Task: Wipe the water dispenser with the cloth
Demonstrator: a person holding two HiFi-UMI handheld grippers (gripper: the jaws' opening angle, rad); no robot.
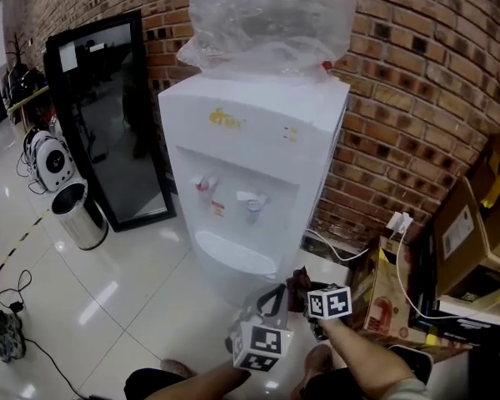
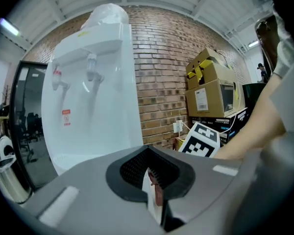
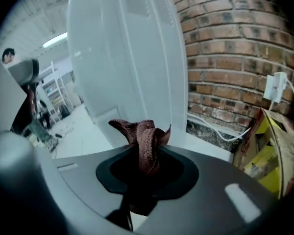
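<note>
The white water dispenser (image 1: 250, 165) stands against the brick wall with a plastic-wrapped bottle (image 1: 267, 15) on top. It fills the left gripper view (image 2: 93, 92), and its side panel rises close ahead in the right gripper view (image 3: 127, 58). Both grippers hang low in front of its base. My right gripper (image 3: 146, 153) is shut on a bunched dark brown cloth (image 3: 144, 136), which sticks out past the jaws. That cloth (image 1: 298, 280) shows between the two grippers from above. My left gripper (image 2: 152, 173) is shut, with a thin brown sliver of cloth (image 2: 158, 192) pinched between its pads.
A black-framed glass panel (image 1: 108, 115) leans on the wall to the left, with a steel bin (image 1: 79, 215) before it. Cardboard boxes (image 1: 475, 232) are stacked at the right. A wall plug with a white cable (image 1: 400, 222) sits beside the dispenser. Cables lie on the tiled floor (image 1: 4, 307).
</note>
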